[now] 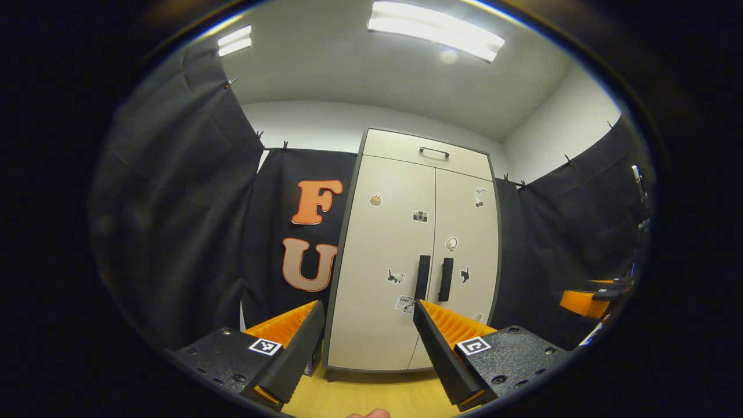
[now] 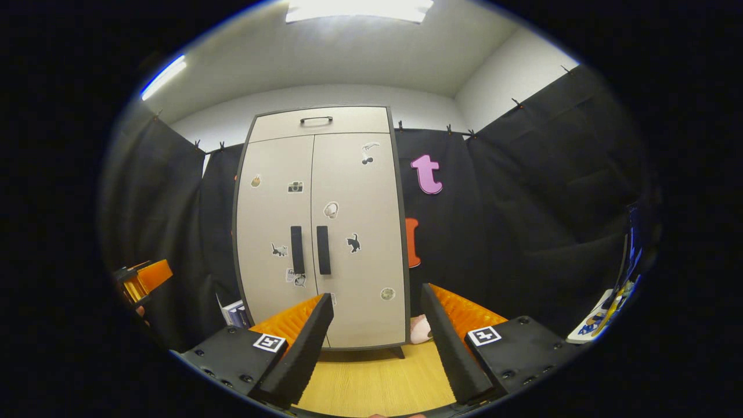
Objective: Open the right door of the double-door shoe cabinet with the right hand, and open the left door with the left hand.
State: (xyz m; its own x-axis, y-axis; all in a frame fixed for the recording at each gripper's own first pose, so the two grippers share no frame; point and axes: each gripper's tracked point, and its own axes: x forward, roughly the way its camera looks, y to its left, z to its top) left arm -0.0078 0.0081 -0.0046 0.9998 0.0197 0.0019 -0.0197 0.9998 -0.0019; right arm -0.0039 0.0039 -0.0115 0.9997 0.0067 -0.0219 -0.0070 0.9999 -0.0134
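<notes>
1. Two doors, both closed: the shoe cabinet point(image 2: 322, 226) stands on the wooden floor point(image 2: 377, 380) against the black cloth wall, its right door point(image 2: 360, 232) and left door point(image 2: 276, 232) flush, each with a dark vertical handle at the centre seam, the right handle point(image 2: 323, 250) just beside the left handle point(image 2: 297, 250)
2. Right tongs point(image 2: 377, 325) are spread wide and hold nothing, well short of the cabinet; in the right gripper view they aim at the right door's lower part and outer bottom corner, below and outward of its handle
3. Left tongs point(image 1: 368, 331) are likewise wide and empty, pointed at the lower half of the left door, with one finger overlapping the seam below the handles in the left gripper view
4. Risk, as I judge it: the handles sit so close together that a wide finger could catch the wrong one or wedge between them
5. Another risk: pinching only the handle's tip may let it slip as the door swings
6. Opening both doors together could bring the two tongs into collision near the seam
</notes>
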